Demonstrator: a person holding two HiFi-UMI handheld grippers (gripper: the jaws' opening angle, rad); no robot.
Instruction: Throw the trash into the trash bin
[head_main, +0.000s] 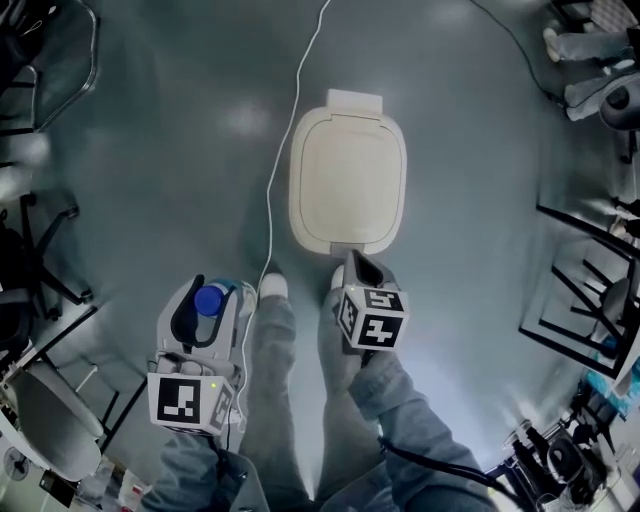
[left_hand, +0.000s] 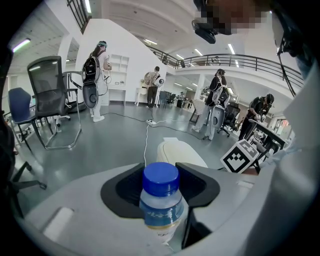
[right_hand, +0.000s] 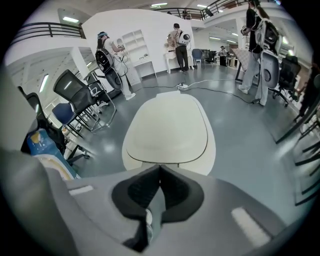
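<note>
Head view: the cream, rounded plastic trash bin, lid down, stands on the grey floor at 12 o'clock. My right gripper hangs at the bin's 6 o'clock edge; whether it touches I cannot tell. Only the right gripper view shows those jaws pressed together, empty. Only the left gripper view shows my left gripper clamped on the clear plastic bottle with a blue cap. The bottle lies at the bin's 7 o'clock, well apart.
</note>
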